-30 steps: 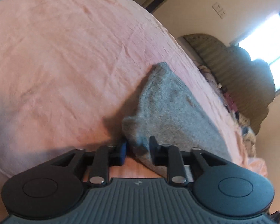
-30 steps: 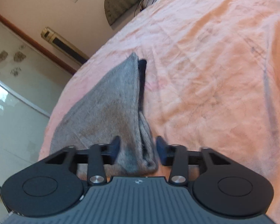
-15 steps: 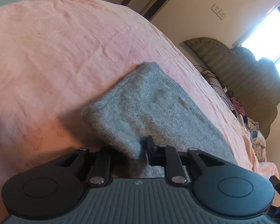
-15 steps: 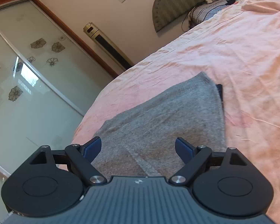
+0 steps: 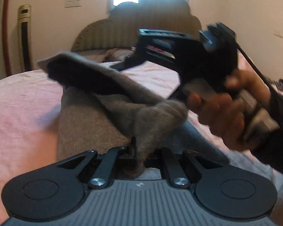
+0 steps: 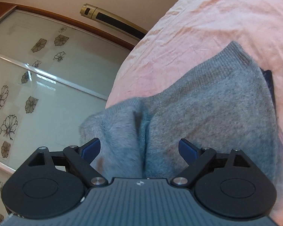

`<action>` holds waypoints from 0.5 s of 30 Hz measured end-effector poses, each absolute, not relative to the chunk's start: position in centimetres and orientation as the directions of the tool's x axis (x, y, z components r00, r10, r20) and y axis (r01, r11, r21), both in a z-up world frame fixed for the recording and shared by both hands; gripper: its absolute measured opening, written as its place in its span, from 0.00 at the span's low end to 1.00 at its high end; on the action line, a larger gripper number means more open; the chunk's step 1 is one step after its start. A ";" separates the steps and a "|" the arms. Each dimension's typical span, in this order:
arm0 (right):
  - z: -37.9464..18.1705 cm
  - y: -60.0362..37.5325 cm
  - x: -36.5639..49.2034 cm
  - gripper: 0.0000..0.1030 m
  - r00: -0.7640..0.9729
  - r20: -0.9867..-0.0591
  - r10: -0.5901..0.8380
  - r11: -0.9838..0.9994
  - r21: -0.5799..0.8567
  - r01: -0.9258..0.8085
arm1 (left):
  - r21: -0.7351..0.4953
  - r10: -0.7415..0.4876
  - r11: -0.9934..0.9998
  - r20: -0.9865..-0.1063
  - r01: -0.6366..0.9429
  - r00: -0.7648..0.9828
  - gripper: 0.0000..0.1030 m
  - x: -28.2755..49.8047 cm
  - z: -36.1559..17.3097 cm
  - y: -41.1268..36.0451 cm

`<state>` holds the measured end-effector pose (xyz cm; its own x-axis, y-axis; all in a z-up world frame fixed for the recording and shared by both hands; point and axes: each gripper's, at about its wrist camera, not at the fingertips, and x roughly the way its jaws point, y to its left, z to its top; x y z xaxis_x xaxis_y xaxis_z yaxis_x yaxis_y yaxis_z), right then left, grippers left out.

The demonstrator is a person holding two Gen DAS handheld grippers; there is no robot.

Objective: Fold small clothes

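Observation:
A small grey knit garment (image 5: 88,124) lies on the pink bedsheet (image 5: 18,109), partly lifted and folded over itself. My left gripper (image 5: 139,150) is shut on a bunched edge of it, and the raised part stretches up and to the left. My right gripper (image 6: 139,148) is open, its blue pads (image 6: 186,148) wide apart just above the grey garment (image 6: 207,109), holding nothing. In the left wrist view the right gripper's black body (image 5: 183,50) and the hand holding it hover blurred over the cloth at the right.
A padded headboard (image 5: 134,30) and a bright window stand beyond the bed. A gold tower fan (image 6: 111,18) and a flowered glass sliding door (image 6: 28,75) stand past the bed's edge. A dark item (image 6: 269,79) peeks from under the garment.
My left gripper has lifted the grey cloth edge and swung round toward the headboard. My right gripper has stayed open and dropped closer over the garment.

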<state>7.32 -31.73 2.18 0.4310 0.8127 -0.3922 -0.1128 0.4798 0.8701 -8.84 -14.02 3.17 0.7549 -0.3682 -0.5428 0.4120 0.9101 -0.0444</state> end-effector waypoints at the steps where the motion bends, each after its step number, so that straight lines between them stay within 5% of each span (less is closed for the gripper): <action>1: 1.9 -32.0 7.6 0.88 0.429 -0.397 0.811 0.482 0.870 -0.107 | -0.048 -0.382 0.901 -0.559 0.432 0.736 0.05 -8.9 2.7 -14.4; 11: 1.3 -32.3 8.8 0.83 0.421 -0.431 0.798 0.526 0.839 -0.139 | -0.018 -0.388 0.883 -0.591 0.469 0.707 0.05 -9.0 1.9 -15.8; 12: 1.3 -32.5 8.9 0.72 0.438 -0.453 0.776 0.555 0.821 -0.135 | -0.009 -0.389 0.880 -0.589 0.476 0.708 0.05 -9.0 1.9 -16.0; 14: 1.3 -32.2 9.4 0.20 0.435 -0.523 0.733 0.635 0.756 -0.160 | 0.001 -0.392 0.874 -0.591 0.486 0.705 0.05 -9.0 1.7 -16.2; 15: 1.2 -32.1 9.6 0.15 0.439 -0.562 0.701 0.680 0.713 -0.171 | 0.001 -0.393 0.872 -0.593 0.489 0.702 0.05 -8.9 1.6 -16.4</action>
<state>9.61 -32.06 1.23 0.4394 0.7007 -0.5621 -0.1710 0.6796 0.7134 -8.94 -16.37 1.64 0.7023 -0.3933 -0.5934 0.4892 0.8722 0.0009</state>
